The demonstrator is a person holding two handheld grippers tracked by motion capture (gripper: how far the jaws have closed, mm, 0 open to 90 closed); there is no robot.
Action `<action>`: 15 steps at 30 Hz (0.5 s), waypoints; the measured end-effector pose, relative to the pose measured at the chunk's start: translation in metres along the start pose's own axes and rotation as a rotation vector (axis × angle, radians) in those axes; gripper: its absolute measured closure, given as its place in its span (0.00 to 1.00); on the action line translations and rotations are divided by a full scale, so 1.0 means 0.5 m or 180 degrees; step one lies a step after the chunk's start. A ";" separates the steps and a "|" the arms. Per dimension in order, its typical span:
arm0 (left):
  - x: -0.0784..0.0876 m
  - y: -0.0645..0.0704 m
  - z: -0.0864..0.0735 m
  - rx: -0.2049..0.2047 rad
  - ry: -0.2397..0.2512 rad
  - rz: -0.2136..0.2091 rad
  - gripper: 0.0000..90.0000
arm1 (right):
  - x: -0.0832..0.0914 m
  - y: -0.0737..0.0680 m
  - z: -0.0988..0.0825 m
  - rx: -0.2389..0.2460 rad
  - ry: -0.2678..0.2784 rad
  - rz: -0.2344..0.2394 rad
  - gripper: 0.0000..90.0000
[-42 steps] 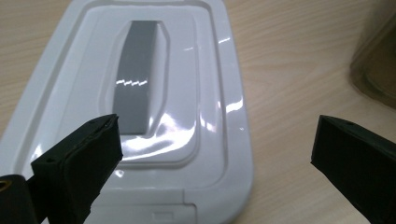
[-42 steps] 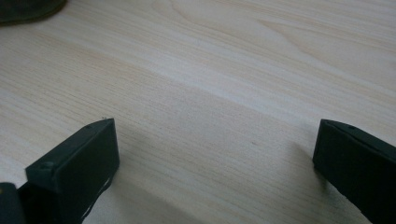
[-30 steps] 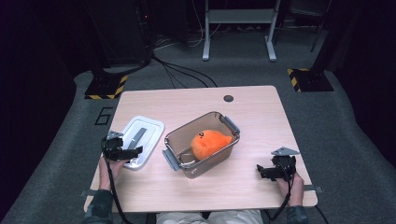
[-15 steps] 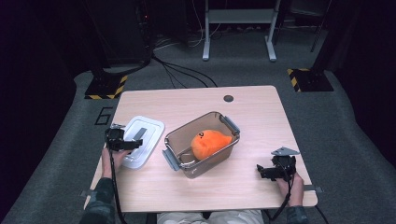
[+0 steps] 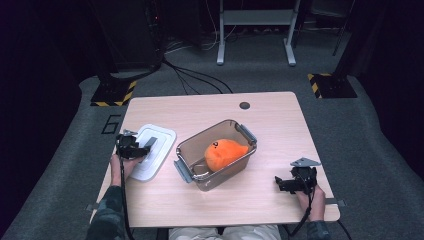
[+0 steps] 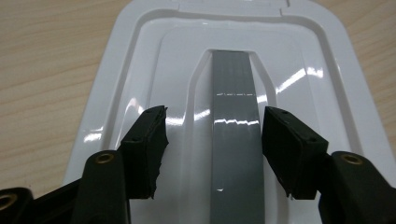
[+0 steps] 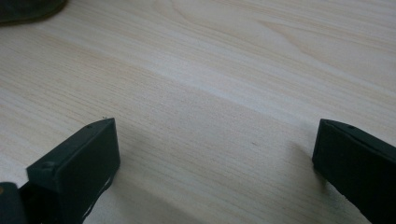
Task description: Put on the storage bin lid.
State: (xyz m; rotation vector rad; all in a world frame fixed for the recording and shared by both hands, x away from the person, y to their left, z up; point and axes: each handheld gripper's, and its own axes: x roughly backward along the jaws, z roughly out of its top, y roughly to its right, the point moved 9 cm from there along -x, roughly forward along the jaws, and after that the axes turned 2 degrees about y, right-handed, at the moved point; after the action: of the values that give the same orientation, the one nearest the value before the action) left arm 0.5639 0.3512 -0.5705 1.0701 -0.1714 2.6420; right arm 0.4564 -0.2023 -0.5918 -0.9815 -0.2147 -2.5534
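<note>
A clear plastic container (image 5: 196,176) with grey latches stands mid-table, holding an orange plush toy (image 5: 223,153). Its white lid (image 5: 161,134) lies flat to the left, with a grey handle strip (image 6: 236,126) along its middle. My left gripper (image 5: 133,148) is over the lid's near end; in the left gripper view it (image 6: 214,140) is open, its jaws either side of the grey strip. My right gripper (image 5: 287,184) rests near the table's front right corner; in the right gripper view it (image 7: 215,154) is open over bare wood.
The light wooden table (image 5: 210,107) has a round cable hole (image 5: 244,105) near its far edge. Black cables (image 5: 195,75) and two yellow-black striped stand bases (image 5: 112,95) lie on the grey floor beyond it.
My left gripper has moved forward onto the near end of the white lid. The right gripper has stayed where it was.
</note>
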 end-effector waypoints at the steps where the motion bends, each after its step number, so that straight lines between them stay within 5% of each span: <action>1: -0.002 0.002 0.001 -0.0036 -0.0006 0.0033 0.48 | 0.000 0.000 0.000 0.0000 0.0000 -0.0001 0.00; 6: -0.004 0.010 0.006 -0.0223 -0.0039 0.0048 0.56 | 0.000 0.000 0.000 0.0001 0.0000 0.0000 0.00; 11: -0.006 0.019 0.006 -0.0126 -0.0035 -0.0113 0.73 | 0.000 0.000 0.000 0.0001 0.0001 -0.0001 0.00; 15: -0.007 0.019 0.006 -0.0096 -0.0029 -0.0122 0.73 | 0.000 0.000 0.000 0.0001 0.0004 -0.0002 0.00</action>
State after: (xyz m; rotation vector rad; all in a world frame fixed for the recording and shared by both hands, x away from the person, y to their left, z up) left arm 0.5653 0.3406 -0.5707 1.0654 -0.1900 2.5927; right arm 0.4564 -0.2023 -0.5917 -0.9799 -0.2152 -2.5543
